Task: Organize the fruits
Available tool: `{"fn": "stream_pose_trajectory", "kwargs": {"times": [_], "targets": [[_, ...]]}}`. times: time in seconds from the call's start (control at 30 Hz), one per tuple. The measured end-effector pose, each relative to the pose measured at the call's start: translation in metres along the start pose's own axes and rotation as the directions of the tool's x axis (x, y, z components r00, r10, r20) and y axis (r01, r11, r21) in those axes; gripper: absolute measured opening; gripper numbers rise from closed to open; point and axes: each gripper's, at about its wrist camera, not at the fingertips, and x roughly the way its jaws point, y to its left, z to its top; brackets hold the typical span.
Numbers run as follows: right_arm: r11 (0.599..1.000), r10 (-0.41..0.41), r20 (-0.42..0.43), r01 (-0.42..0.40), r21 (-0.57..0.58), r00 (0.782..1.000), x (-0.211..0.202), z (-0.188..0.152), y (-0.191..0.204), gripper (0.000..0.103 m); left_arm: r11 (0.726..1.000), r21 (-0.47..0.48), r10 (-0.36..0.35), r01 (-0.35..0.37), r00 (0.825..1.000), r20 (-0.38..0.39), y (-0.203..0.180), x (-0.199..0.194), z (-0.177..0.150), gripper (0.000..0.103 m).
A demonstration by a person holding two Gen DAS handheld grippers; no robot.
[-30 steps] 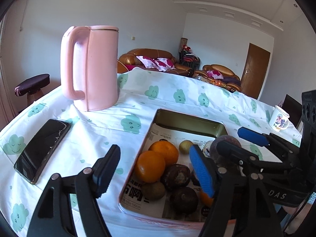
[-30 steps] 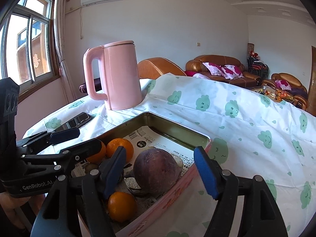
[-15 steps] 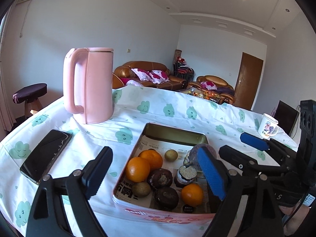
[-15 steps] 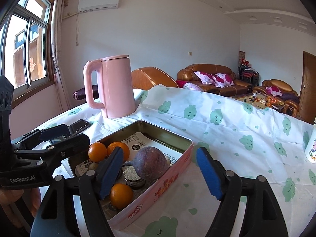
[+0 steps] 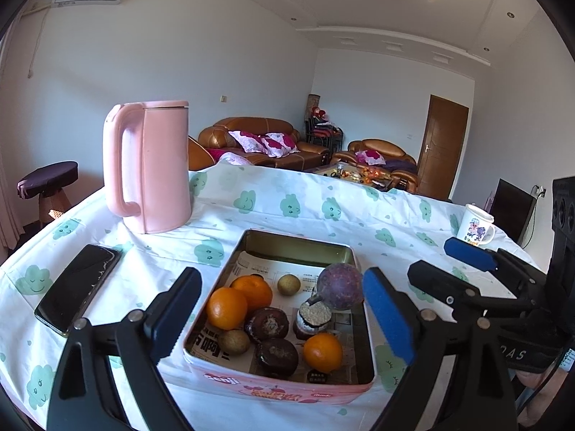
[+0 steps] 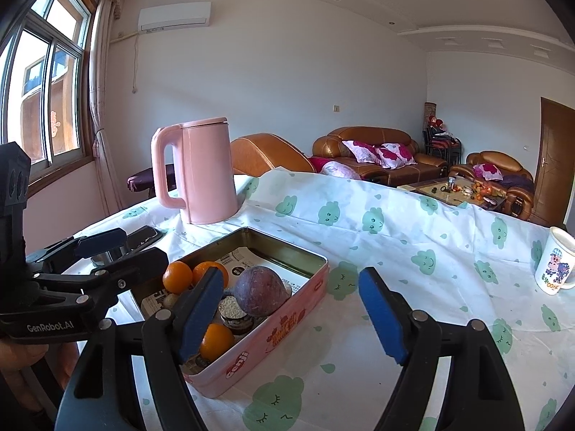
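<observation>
At the far left, a black phone (image 5: pixel 77 289) is lying flat on the white tablecloth (image 5: pixel 323 222) with green cloud faces. Behind it, a pink kettle (image 5: pixel 151 165) is standing upright, its handle turned to the left.

The left gripper (image 5: pixel 276 316) is hanging in front of the tin, holding nothing. Its fingers are standing wide apart, one at each side of the near end of the tin.

In the middle, the pink tin box (image 5: pixel 273 389) is sitting on the cloth, lined with newspaper. Inside it, two oranges (image 5: pixel 227 308) are lying side by side at the left, touching each other. A small brown-green fruit (image 5: pixel 289 284) is lying behind them. Two dark brown fruits (image 5: pixel 266 325) are lying in the centre, one nearer than the other, and a kiwi-like fruit (image 5: pixel 233 341) is sitting just beside them at the left. A third orange (image 5: pixel 322 352) is lying at the near right. A large purple round fruit (image 5: pixel 340 286) is resting on top of the other things at the right side.

The right gripper (image 6: pixel 291 309) is hovering at the near right side of the tin. Its fingers are also spread wide and are gripping nothing. One blue pad (image 6: pixel 201 310) is standing over the tin, close to the purple fruit; the other is over the cloth.

At the far right, a white mug (image 5: pixel 476 224) with a cartoon picture is standing upright, well apart from the tin.
</observation>
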Motion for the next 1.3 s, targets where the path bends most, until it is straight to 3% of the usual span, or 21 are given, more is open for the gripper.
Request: {"fn": "stream_pose_trajectory", "kwargs": {"times": [0.47,0.97,1.3], "targets": [[1.0,-0.014,0.004,0.014,0.013,1.0,-0.01,-0.004,-0.009,0.079,1.0,0.018,-0.004,0.004,1.0,-0.002,-0.01,0.001,-0.002,0.094],[1.0,-0.027,0.021,0.027,0.017,0.999,-0.018,-0.006,-0.013,0.079,1.0,0.025,0.005,-0.006,1.0,0.005,-0.016,0.0,-0.001,0.103],[0.999,-0.044,0.037,0.044,0.017,0.998,-0.026,-0.008,-0.018,0.079,1.0,0.028,0.013,-0.014,1.0,0.012,-0.017,-0.002,0.0,0.103]]}}
